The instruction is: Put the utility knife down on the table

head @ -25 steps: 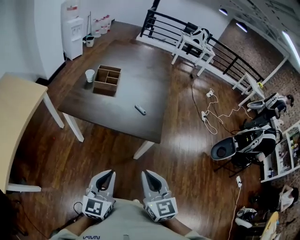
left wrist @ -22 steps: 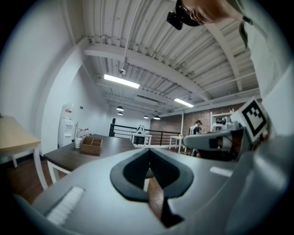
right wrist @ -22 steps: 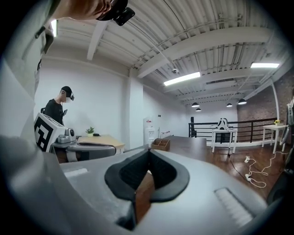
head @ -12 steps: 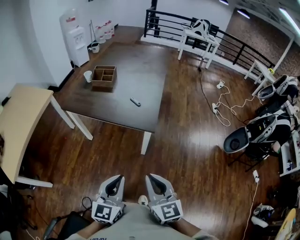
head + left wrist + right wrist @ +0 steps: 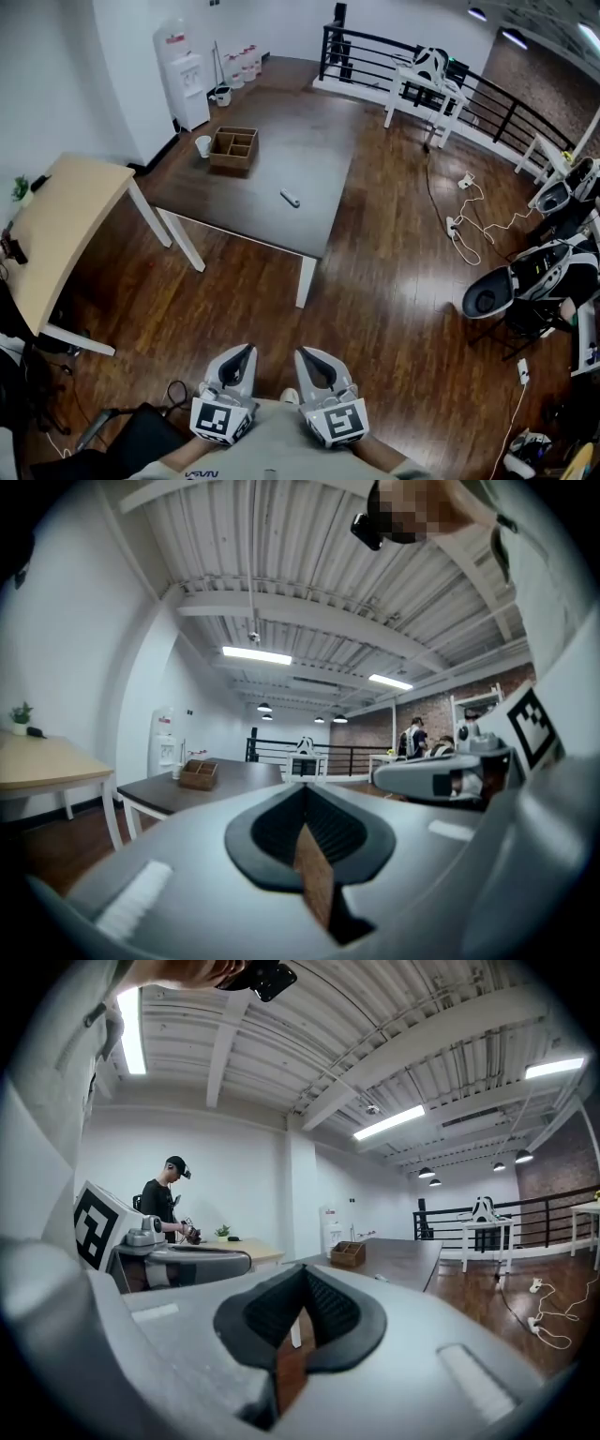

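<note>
Both tools sit low at the person's front, side by side, well short of the dark table (image 5: 319,141). The left gripper (image 5: 246,351) has its jaws pressed together with nothing between them, and its own view shows the black pads meeting at the tip. The right gripper (image 5: 302,354) is the same, pinched closed and empty. Out on the table, the utility knife (image 5: 291,199) lies flat near the middle of the top, well apart from either tool. Farther back on that table a wooden box (image 5: 234,148) with compartments stands just beside a white cup (image 5: 203,145). A light wooden table (image 5: 66,225) stands off to the left.
</note>
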Demonstrator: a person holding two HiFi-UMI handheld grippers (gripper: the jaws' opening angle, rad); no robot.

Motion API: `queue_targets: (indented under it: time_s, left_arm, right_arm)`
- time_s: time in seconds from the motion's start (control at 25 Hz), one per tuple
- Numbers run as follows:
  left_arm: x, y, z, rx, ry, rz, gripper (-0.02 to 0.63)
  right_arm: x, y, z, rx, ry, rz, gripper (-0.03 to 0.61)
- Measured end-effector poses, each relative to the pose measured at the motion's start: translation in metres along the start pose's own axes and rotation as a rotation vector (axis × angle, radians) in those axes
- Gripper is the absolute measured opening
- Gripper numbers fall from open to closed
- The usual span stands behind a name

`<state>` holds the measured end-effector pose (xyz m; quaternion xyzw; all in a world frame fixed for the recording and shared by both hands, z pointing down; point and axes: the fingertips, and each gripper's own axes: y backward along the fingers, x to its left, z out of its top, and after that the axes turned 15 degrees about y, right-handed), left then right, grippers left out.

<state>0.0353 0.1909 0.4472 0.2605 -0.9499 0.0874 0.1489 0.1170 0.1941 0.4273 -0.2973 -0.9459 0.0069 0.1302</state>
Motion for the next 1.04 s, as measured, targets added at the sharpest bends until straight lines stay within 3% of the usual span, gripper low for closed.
queue_targets:
  time_s: [0.16, 0.48, 0.68, 1.04]
  left_arm:
    - [-0.004, 0.000, 0.003, -0.008, 0.023, 0.005, 0.005]
    - [0.009, -0.002, -0.004, 0.022, -0.088, -0.004, 0.005]
    - [0.002, -0.006, 0.014, -0.013, 0.005, -0.019, 0.005]
    - [0.013, -0.003, 0.014, -0.005, 0.013, -0.012, 0.005]
  right_arm:
    - [0.000, 0.003, -0.002, 0.002, -0.003, 0.003, 0.000]
    - [-0.004, 0.002, -0.001, -0.007, -0.014, -0.038, 0.000]
    - [-0.002, -0.004, 0.002, -0.009, -0.015, -0.050, 0.000]
    - [0.004, -0.015, 0.000, 0.023, -0.016, -0.028, 0.000]
